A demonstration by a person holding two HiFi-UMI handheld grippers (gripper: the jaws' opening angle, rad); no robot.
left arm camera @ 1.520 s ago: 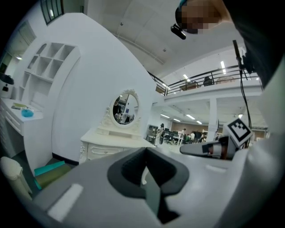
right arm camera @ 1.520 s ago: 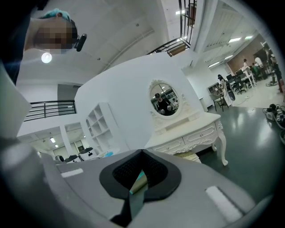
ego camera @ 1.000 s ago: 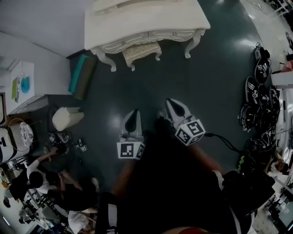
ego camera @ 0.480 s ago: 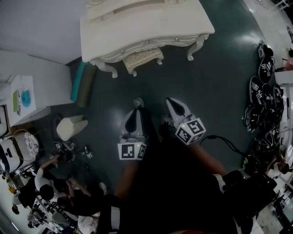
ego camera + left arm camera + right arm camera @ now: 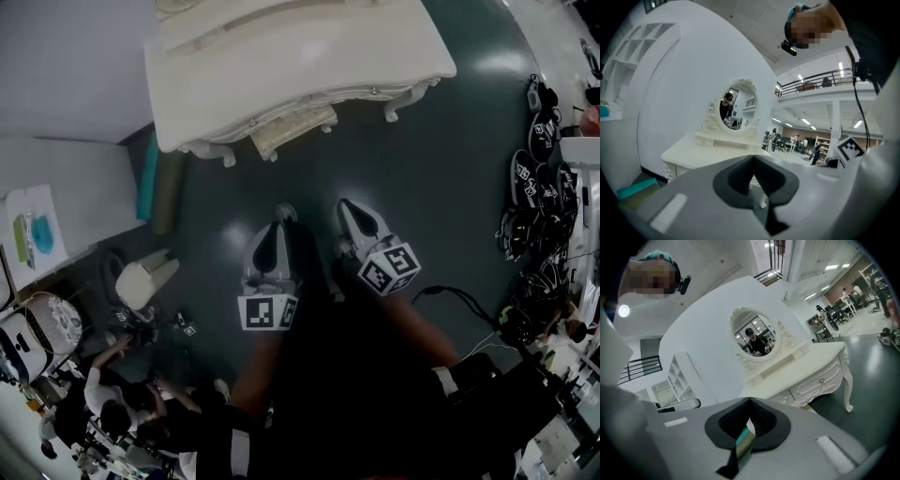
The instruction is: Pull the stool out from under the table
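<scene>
A cream carved dressing table [image 5: 300, 66] stands at the top of the head view. The padded cream stool [image 5: 292, 127] is tucked under its front edge, only its near side and legs showing. My left gripper [image 5: 274, 234] and right gripper [image 5: 354, 220] hang side by side over the dark floor, well short of the stool. Both are shut with nothing between the jaws. The left gripper view shows the table [image 5: 708, 152] and its oval mirror [image 5: 736, 110] ahead. In the right gripper view the table [image 5: 811, 371] has drawers, and a sliver of the stool [image 5: 808, 407] shows beneath.
Teal and olive rolled mats [image 5: 155, 183] lie left of the table by the white wall. A tipped white bin [image 5: 141, 279] and seated people [image 5: 112, 412] are at lower left. A heap of black marker-tagged gear [image 5: 539, 187] and a cable [image 5: 459, 300] lie at the right.
The table and stool have shifted up and left and look larger in the head view as the person steps closer. Both grippers have kept their pose and stayed shut.
</scene>
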